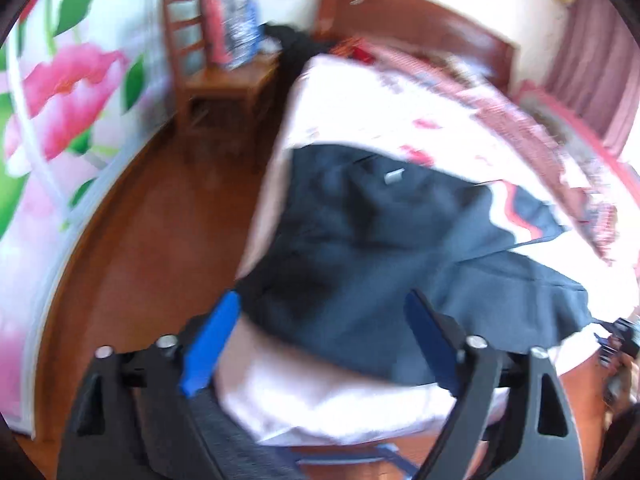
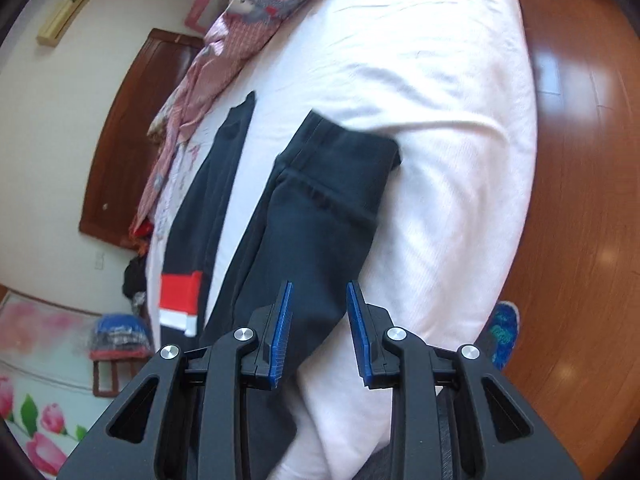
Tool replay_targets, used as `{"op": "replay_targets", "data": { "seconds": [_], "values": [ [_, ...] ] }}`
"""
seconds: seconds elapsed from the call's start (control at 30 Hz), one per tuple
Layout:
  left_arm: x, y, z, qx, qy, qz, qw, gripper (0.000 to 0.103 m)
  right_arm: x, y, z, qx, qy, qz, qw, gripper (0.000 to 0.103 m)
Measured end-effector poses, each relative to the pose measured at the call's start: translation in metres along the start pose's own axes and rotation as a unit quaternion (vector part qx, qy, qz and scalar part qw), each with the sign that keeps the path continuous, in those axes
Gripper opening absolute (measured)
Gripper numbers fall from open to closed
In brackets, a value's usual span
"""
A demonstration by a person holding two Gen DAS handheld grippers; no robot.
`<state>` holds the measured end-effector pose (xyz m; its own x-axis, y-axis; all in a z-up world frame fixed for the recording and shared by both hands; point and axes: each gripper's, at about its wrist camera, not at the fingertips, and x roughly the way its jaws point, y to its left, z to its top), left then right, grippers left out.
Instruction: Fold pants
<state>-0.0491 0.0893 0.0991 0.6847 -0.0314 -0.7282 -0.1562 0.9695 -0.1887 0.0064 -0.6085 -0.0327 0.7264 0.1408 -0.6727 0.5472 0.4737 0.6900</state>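
So the dark navy fabric pants with a red-and-white stripe panel are spread out on the pale pink bedsheet of the bed, legs apart in a V in the right wrist view. Their long axis runs straight away from the right gripper, with the cuffs at the far end. One leg lies right under and ahead of its blue-padded fingers, so I'd say that's the closer tool for grabbing that leg.

The right gripper's jaws are partly apart with nothing between them, hovering over the cloth. The left gripper (blurry view) is spread wide, also holding nothing, with the wider waist part of the pants just in front of it, near the bed's edge.

Further out: a crumpled pink checked blanket, a wooden chair and shiny wooden floor.
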Motion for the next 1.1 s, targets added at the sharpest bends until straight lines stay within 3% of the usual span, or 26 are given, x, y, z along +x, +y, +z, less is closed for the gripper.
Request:
{"op": "replay_targets", "data": {
  "seconds": [0.03, 0.17, 0.27, 0.33, 0.37, 0.4, 0.43, 0.57, 0.67, 0.77, 0.83, 0.87, 0.9, 0.97, 1.0, 1.07, 1.1],
  "values": [
    [-0.002, -0.005, 0.001, 0.014, 0.0, -0.019, 0.9997, 0.098, 0.002, -0.001, 0.005, 0.001, -0.01, -0.021, 1.0, 0.027],
    [0.003, -0.055, 0.003, 0.08, 0.004, -0.051, 0.9955, 0.099, 0.017, -0.004, 0.023, 0.016, -0.008, -0.047, 0.999, 0.027],
    [0.004, -0.089, -0.002, 0.104, 0.025, -0.07, 0.9918, 0.099, 0.025, -0.014, 0.03, 0.035, -0.008, -0.055, 0.998, 0.027],
    [-0.003, -0.107, -0.011, 0.122, 0.047, -0.082, 0.988, 0.099, 0.031, -0.016, 0.033, 0.042, -0.002, -0.039, 0.998, 0.027],
    [-0.004, -0.112, -0.014, 0.133, 0.054, -0.079, 0.9865, 0.099, 0.031, -0.011, 0.033, 0.026, -0.007, -0.036, 0.999, 0.027],
    [-0.01, -0.12, -0.02, 0.14, 0.057, -0.072, 0.9858, 0.099, 0.031, -0.002, 0.034, -0.008, -0.013, -0.046, 0.999, 0.02],
    [-0.012, -0.122, -0.023, 0.143, 0.059, -0.069, 0.9855, 0.099, 0.03, 0.011, 0.036, -0.047, -0.018, -0.06, 0.997, 0.012],
    [-0.011, -0.119, -0.024, 0.113, 0.06, -0.058, 0.9901, 0.099, 0.001, 0.052, 0.04, -0.158, -0.069, -0.079, 0.982, 0.01],
    [-0.001, -0.111, -0.026, 0.09, 0.061, -0.053, 0.9926, 0.099, -0.02, 0.057, 0.049, -0.173, -0.085, -0.068, 0.979, 0.01],
    [0.011, -0.101, -0.025, 0.075, 0.075, -0.05, 0.993, 0.099, -0.015, 0.034, 0.052, -0.158, -0.069, -0.077, 0.982, 0.009],
    [0.016, -0.095, -0.026, 0.064, 0.085, -0.054, 0.9929, 0.099, 0.006, 0.006, 0.052, -0.131, -0.031, -0.118, 0.984, 0.017],
    [0.018, -0.093, -0.026, 0.058, 0.09, -0.054, 0.9928, 0.099, 0.016, -0.011, 0.051, -0.111, -0.02, -0.153, 0.982, 0.037],
    [0.02, -0.09, -0.027, 0.053, 0.094, -0.054, 0.9927, 0.099, 0.02, -0.026, 0.05, -0.085, -0.014, -0.178, 0.98, 0.044],
    [0.023, -0.082, -0.025, 0.045, 0.096, -0.049, 0.9931, 0.099, 0.002, -0.043, 0.042, -0.022, -0.048, -0.154, 0.987, 0.045],
    [0.024, -0.078, -0.023, 0.044, 0.093, -0.045, 0.9937, 0.099, -0.011, -0.039, 0.035, -0.019, -0.072, -0.141, 0.987, 0.045],
    [0.026, -0.07, -0.017, 0.051, 0.083, -0.024, 0.9949, 0.099, -0.028, -0.011, 0.018, -0.069, -0.091, -0.129, 0.985, 0.045],
    [0.029, -0.063, -0.012, 0.055, 0.077, -0.014, 0.9954, 0.099, -0.032, 0.004, 0.008, -0.09, -0.092, -0.116, 0.985, 0.053]
  ]
}}
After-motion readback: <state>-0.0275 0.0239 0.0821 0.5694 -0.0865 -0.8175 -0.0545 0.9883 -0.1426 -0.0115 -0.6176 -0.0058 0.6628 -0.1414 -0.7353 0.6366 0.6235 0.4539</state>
